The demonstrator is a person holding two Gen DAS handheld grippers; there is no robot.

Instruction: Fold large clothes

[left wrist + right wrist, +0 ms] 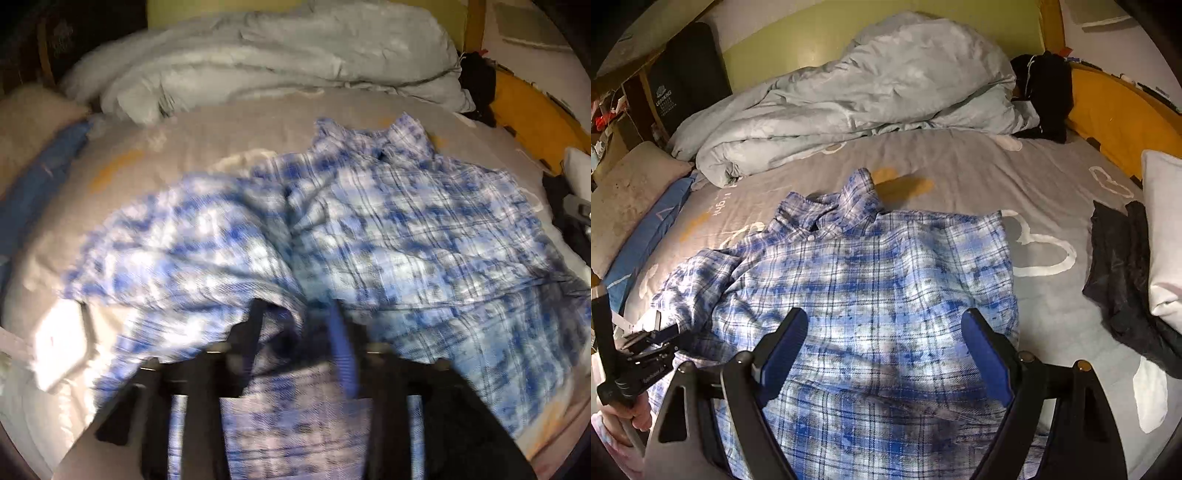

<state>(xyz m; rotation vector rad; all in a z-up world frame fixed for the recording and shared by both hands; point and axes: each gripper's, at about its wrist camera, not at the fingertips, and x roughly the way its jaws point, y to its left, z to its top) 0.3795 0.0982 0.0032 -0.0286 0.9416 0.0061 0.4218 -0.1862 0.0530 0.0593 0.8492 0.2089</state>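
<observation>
The shirt (871,295) lies on the bed (960,166), collar away from me, its length running straight out ahead of my claws. Its left side is bunched; I judge that the side to work next, and my left claw (295,317) is already in that cloth, though blur hides whether it pinches. My right claw (886,350) hovers spread above the lower front.

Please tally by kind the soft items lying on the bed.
Plaid shirt: 1
Grey duvet: 1
Pillows: 2, beige and white
Dark garments: 2, black near the headboard and dark grey by the white pillow
Total: 6
</observation>
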